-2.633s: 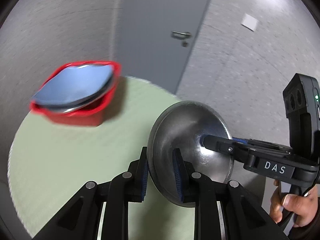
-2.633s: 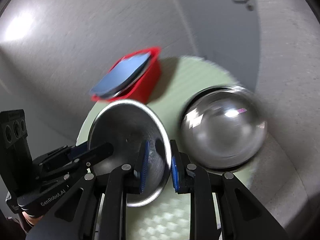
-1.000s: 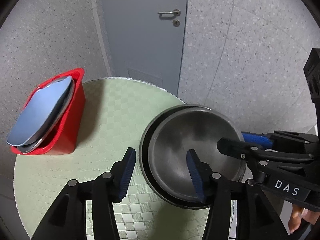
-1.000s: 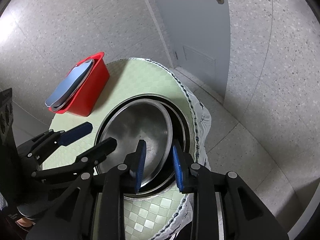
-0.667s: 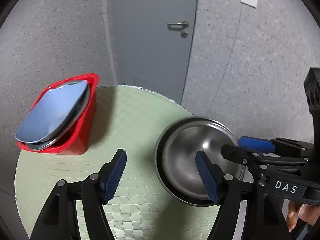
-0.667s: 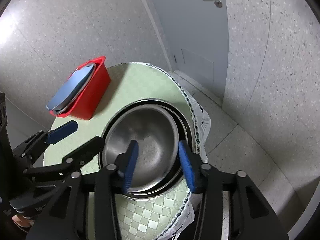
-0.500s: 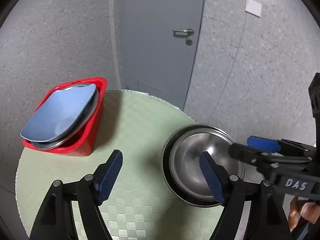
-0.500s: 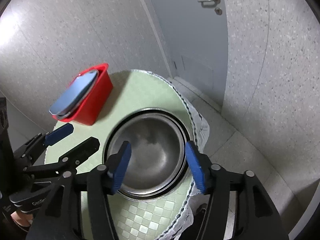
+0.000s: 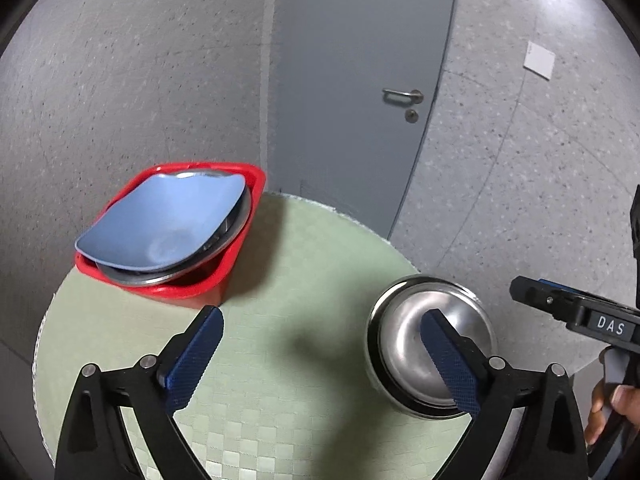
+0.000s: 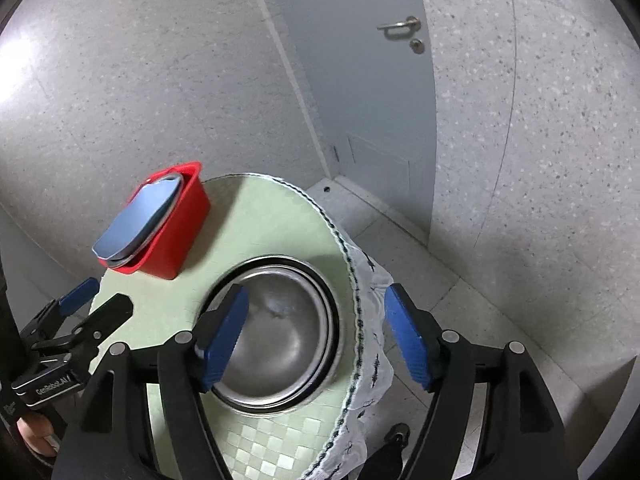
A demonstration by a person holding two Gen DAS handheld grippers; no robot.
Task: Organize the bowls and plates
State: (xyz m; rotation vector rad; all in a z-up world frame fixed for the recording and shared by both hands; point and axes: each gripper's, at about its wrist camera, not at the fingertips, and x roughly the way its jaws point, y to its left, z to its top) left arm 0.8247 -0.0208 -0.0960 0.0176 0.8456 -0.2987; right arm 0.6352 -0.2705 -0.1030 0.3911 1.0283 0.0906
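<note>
Evidently the nesting step is done: both jaws have just been opening and nothing sits between them. Nearest, the right gripper (image 10: 314, 336) hovers spread over the nested shiny steel bowls (image 10: 280, 332) at the edge of the round green checked worktop (image 10: 256, 216); the left gripper (image 9: 326, 354) gapes beside them. Farther off, the blue plate (image 9: 164, 228) leans in the red plastic bin (image 9: 244, 240), probably the next target

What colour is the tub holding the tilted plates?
Red; the tub shows best in the left wrist view, with a blue plate on top.
</note>
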